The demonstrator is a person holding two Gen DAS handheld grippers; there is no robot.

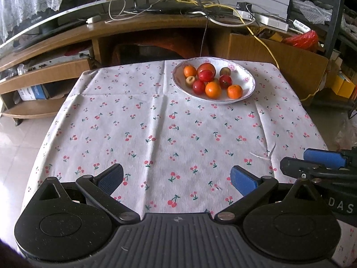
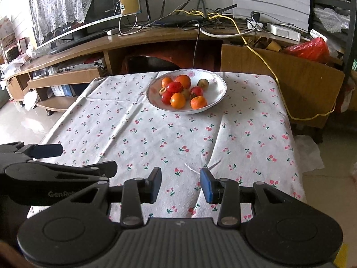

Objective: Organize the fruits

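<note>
A white bowl [image 1: 247,76] [image 2: 216,84] with a pink flower rim stands at the far side of the cherry-print tablecloth [image 1: 156,122] [image 2: 156,134]. It holds several fruits: oranges [image 1: 213,89] [image 2: 177,100], glossy red fruits [image 1: 205,76] [image 2: 174,87] and small brownish ones [image 1: 225,71] [image 2: 203,83]. My left gripper [image 1: 176,174] [image 2: 87,158] hovers over the near part of the cloth, open wide and empty. Beside it on the right, my right gripper [image 2: 181,174] [image 1: 294,158] stands open with a narrower gap, nothing between its blue pads. Both are well short of the bowl.
Behind the table runs a low wooden TV stand [image 1: 133,29] with a monitor [image 2: 73,22], a router and tangled cables. A yellow cable [image 2: 267,67] drops past a cardboard box [image 2: 290,78] at the right. Tiled floor [image 1: 17,138] lies to the left.
</note>
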